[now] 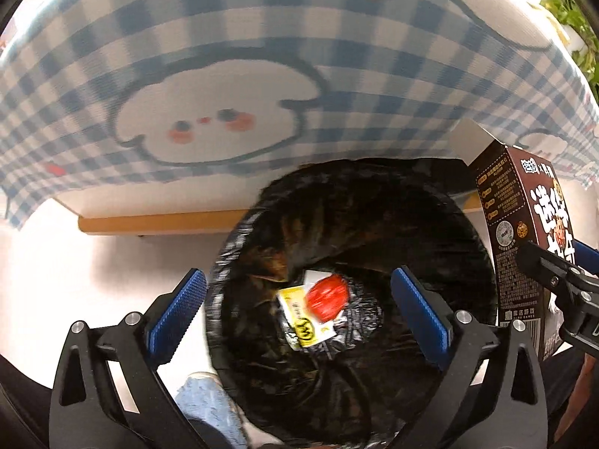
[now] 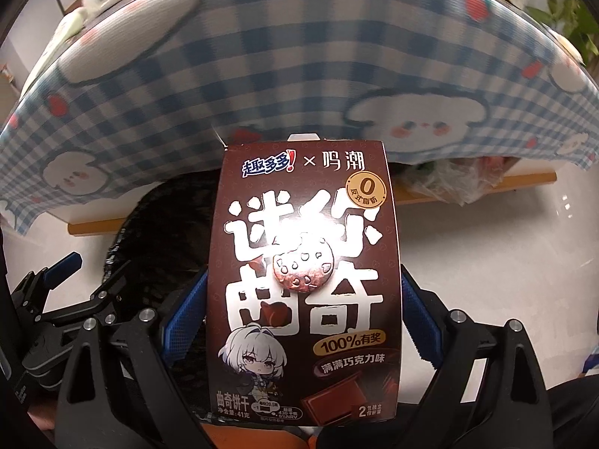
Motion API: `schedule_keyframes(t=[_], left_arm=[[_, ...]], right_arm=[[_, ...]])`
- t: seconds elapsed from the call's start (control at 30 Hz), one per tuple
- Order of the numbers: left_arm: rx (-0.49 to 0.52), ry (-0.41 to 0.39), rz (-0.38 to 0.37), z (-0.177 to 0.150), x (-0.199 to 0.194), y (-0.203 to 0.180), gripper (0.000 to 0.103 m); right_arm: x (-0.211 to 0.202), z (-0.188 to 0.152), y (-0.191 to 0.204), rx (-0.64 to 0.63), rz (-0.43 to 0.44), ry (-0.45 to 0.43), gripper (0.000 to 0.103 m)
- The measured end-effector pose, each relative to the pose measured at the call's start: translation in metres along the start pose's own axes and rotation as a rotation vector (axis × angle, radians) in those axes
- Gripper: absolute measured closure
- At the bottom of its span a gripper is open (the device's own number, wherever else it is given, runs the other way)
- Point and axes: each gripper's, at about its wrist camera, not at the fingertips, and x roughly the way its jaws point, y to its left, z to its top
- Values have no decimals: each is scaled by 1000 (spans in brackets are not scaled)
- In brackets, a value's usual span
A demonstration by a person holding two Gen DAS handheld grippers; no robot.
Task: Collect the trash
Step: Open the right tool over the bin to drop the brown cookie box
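A bin lined with a black bag [image 1: 355,217] stands on the floor by the table. At its bottom lie a yellow and white packet [image 1: 295,321] and a red round piece [image 1: 327,297]. My left gripper [image 1: 297,275] hangs open above the bin mouth with nothing between its blue pads; it also shows at the left of the right wrist view [image 2: 97,265]. My right gripper [image 2: 304,284] is shut on a brown cookie box [image 2: 299,187], held upright beside the bin's right rim. The box [image 1: 524,232] and the right gripper [image 1: 554,273] appear at the right of the left wrist view.
A table under a blue and white checked cloth with bunny pictures [image 1: 262,56] overhangs just behind the bin. White floor [image 1: 112,262] lies to the left. Crumpled clear plastic [image 2: 460,179] sits under the table at right. A green plant [image 1: 572,18] is far right. Something light blue [image 1: 206,404] lies near the bin.
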Motion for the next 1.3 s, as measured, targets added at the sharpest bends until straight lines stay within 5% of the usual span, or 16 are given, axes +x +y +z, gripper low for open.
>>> schedule_keyframes(t=[0.7, 1.3], left_arm=[[-121, 12, 60, -8, -10, 99, 6], [-144, 34, 58, -12, 5, 114, 6]], right_arm=[[26, 11, 86, -111, 36, 37, 14], [43, 8, 101, -163, 10, 72, 7]])
